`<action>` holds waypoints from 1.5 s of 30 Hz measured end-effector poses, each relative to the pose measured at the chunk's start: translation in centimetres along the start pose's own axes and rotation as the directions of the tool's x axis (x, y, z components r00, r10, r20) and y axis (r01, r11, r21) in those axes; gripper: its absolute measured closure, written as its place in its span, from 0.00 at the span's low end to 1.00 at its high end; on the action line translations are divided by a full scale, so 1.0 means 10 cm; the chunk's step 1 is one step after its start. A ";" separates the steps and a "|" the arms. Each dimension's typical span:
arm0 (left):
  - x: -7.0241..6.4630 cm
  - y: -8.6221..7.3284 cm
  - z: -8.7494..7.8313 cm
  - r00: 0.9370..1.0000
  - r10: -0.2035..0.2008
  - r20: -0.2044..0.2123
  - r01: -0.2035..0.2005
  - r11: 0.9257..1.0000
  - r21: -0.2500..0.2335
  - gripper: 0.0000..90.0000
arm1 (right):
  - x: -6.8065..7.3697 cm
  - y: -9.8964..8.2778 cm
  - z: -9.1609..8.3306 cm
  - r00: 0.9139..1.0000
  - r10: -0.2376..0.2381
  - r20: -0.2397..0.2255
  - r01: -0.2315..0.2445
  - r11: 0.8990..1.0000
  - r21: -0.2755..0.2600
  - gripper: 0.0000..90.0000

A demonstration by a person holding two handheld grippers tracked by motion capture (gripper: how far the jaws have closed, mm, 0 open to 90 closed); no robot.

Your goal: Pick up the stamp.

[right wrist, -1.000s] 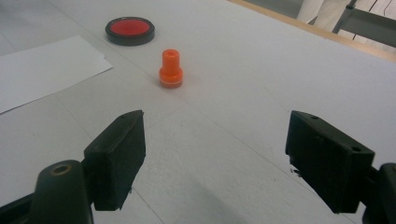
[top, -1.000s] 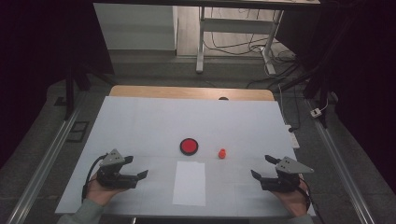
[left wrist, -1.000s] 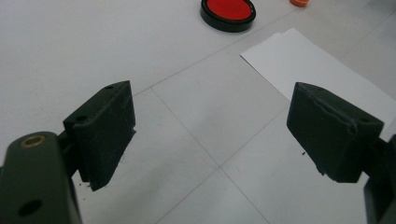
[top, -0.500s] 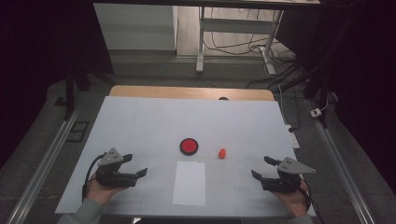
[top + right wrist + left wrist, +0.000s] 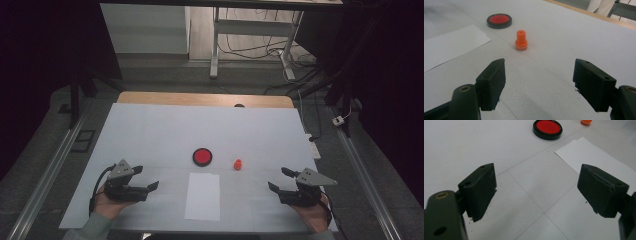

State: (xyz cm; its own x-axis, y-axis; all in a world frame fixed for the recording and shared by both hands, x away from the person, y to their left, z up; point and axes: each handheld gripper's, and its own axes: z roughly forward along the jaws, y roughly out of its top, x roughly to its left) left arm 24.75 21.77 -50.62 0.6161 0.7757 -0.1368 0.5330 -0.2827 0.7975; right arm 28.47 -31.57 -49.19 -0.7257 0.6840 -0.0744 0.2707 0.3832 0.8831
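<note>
- So far nothing looks handled: the left gripper (image 5: 146, 178) and the right gripper (image 5: 278, 180) both rest low at the near edge of the table (image 5: 150, 125), each held in a hand, and neither touches anything.
- The left gripper's jaws are spread wide with bare table between them. The sheet of paper (image 5: 596, 162) lies ahead of it and toward its right jaw, apart from it, and the red ink pad (image 5: 547, 128) sits farther ahead.
- The right gripper's jaws are also spread wide and hold nothing. The orange stamp (image 5: 521, 40) stands upright ahead of it, a little toward its left jaw and near, but not between the jaws.
- Beyond the stamp, from the right gripper, lies the ink pad (image 5: 499, 20), open with its red face up; the paper (image 5: 451, 45) lies off to that gripper's left.
- From above, the stamp (image 5: 238, 164) stands just beside the ink pad (image 5: 202, 156), not touching it, and the paper (image 5: 202, 196) lies between the two grippers, flat and showing no mark.
- As I judge it, the work is at its very start: the stamp is not yet picked up, not inked, and the paper not stamped. All of that is left.
</note>
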 end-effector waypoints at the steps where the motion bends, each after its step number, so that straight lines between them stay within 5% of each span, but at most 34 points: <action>1: 0.00 0.00 -0.01 1.000 -0.001 0.000 0.001 1.000 -0.006 0.18 | 0.01 0.02 0.01 1.000 -0.001 -0.001 0.001 1.000 -0.001 0.29; 26: 0.01 0.01 0.03 1.000 0.020 -0.012 -0.020 1.000 0.008 0.18 | 0.13 0.35 0.25 0.999 0.004 -0.048 -0.005 1.000 -0.028 0.31; 45: 0.00 0.01 0.07 0.999 0.036 -0.012 -0.035 0.999 0.025 0.18 | 0.20 0.48 0.51 0.997 -0.007 -0.073 0.008 1.000 0.020 0.32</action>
State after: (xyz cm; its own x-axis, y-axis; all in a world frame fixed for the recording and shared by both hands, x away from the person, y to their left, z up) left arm 25.19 21.36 -50.98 0.6280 0.7716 -0.1016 0.5255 -0.3241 0.7867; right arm 31.53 -25.14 -47.50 -0.7715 0.6345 -0.0466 0.2773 0.4014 0.8729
